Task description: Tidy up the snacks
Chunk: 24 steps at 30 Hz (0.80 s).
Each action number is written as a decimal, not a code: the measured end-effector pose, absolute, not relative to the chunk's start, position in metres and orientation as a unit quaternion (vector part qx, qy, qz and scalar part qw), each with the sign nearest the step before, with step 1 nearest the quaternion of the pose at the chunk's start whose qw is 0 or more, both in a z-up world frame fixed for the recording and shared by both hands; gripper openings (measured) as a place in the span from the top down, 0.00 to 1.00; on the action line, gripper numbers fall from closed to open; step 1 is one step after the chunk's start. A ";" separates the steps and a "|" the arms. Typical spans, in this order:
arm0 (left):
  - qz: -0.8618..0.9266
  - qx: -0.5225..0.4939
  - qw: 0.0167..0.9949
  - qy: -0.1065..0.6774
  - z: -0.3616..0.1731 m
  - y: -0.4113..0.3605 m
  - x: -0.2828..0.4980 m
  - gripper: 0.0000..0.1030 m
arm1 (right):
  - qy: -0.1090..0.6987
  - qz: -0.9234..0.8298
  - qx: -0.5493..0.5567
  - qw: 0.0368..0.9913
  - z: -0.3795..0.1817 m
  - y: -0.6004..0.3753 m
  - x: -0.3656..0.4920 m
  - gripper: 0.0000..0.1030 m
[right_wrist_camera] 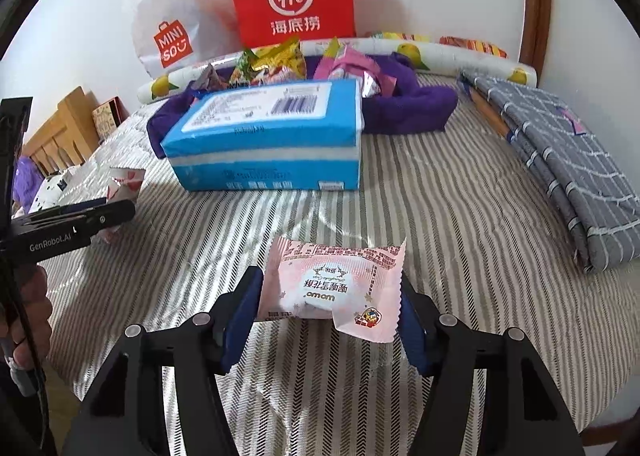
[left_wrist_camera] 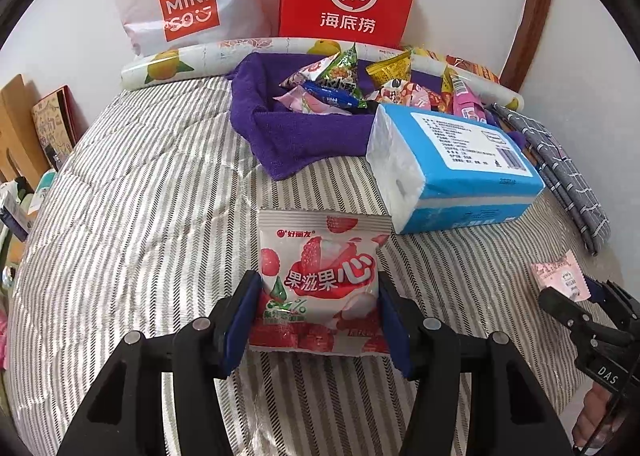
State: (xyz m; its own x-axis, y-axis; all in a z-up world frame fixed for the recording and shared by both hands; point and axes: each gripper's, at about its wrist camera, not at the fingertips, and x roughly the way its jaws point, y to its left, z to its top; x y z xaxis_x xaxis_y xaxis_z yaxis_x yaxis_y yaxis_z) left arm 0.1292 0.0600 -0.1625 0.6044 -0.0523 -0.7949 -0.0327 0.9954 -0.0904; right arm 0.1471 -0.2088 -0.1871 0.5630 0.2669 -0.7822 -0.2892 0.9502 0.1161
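While the left claw [left_wrist_camera: 318, 306] clamps a glossy lychee gummy packet [left_wrist_camera: 318, 284] between its blue pads above the striped bed [left_wrist_camera: 160, 195], the right claw [right_wrist_camera: 328, 304] pinches a crinkly pink pastry wrapper [right_wrist_camera: 332, 288] by its sides. Only the left view looks into the purple towel basket [left_wrist_camera: 280, 135] heaped with foil snack sachets [left_wrist_camera: 344, 85]; from the right, the blue tissue pack [right_wrist_camera: 272, 135] hides most of it. A folded grey checked cloth [right_wrist_camera: 560, 163] shows fully in the right view.
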 end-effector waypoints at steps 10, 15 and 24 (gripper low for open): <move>-0.033 -0.052 0.897 0.438 -0.146 0.047 0.116 0.47 | 0.420 0.176 -0.004 0.890 -0.152 -0.203 0.141 0.39; -0.043 -0.056 0.899 0.431 -0.132 0.041 0.112 0.47 | 0.404 0.180 -0.009 0.897 -0.134 -0.203 0.142 0.39; -0.054 -0.044 0.910 0.408 -0.090 0.025 0.115 0.47 | 0.384 0.185 -0.003 0.905 -0.099 -0.205 0.150 0.39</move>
State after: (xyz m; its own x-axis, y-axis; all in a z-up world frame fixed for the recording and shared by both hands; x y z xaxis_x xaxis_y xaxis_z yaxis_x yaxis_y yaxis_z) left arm 0.1153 0.0247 -0.0903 0.6618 -0.1335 -0.7377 0.0620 0.9904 -0.1236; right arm 0.1502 -0.2045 -0.0994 0.6365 0.3320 -0.6962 -0.3363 0.9318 0.1369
